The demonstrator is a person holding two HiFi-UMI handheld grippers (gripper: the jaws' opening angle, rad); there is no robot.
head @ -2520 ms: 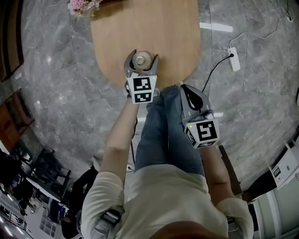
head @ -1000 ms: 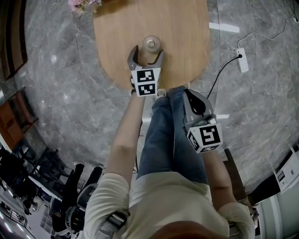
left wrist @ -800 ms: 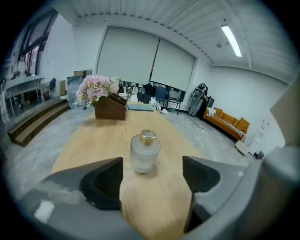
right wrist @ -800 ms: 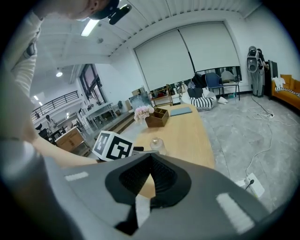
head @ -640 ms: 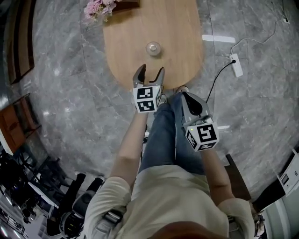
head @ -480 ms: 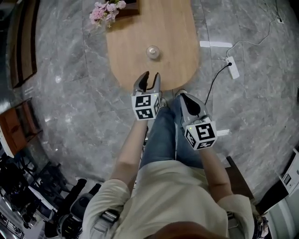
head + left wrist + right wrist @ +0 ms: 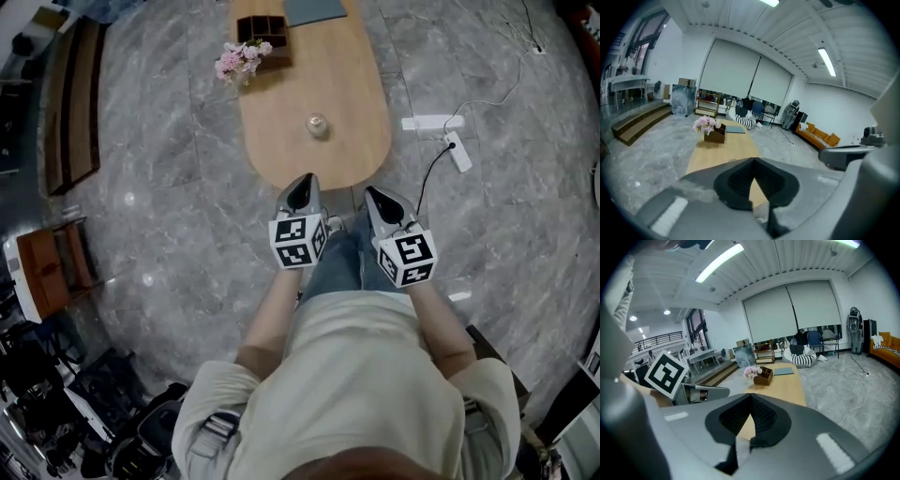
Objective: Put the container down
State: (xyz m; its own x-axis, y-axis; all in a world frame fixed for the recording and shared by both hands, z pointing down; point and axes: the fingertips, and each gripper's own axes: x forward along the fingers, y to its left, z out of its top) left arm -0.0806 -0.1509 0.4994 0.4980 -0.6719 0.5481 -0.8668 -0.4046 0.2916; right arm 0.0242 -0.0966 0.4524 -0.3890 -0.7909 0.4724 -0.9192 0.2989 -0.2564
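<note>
The container (image 7: pixel 318 125) stood upright on the wooden surface (image 7: pixel 349 89), toward its near end and about midway across, with bare wood all round it. It looked settled, so I judged the putting-down done. The left hand-held gripper (image 7: pixel 300 190) hung well apart from it, off the near edge of the surface and above the person's legs (image 7: pixel 342 264). Its jaws had just been closing and met tip to tip with nothing between them; the left gripper view showed only the wood beyond the pads. That suited a tool whose work was over, held idle and not readied for a grasp. The right hand-held gripper (image 7: pixel 380 199) hung just beside it at about the same height, its jaws likewise together and empty. It seemed to have no part in the job and was probably kept back there so as not to knock anything. Both pointed forward and somewhat down toward the surface. At the far end, pink flowers (image 7: pixel 240 60), a compartmented wooden box (image 7: pixel 265 26) just beside them and a flat grey-blue pad (image 7: pixel 315 9) sat well apart from the container. That likely explained the spot chosen: open wood within easy reach, away from the clutter. On the floor (image 7: pixel 169 187) to the right, a power strip (image 7: pixel 457 152) and its cable lay clear of everything.
</note>
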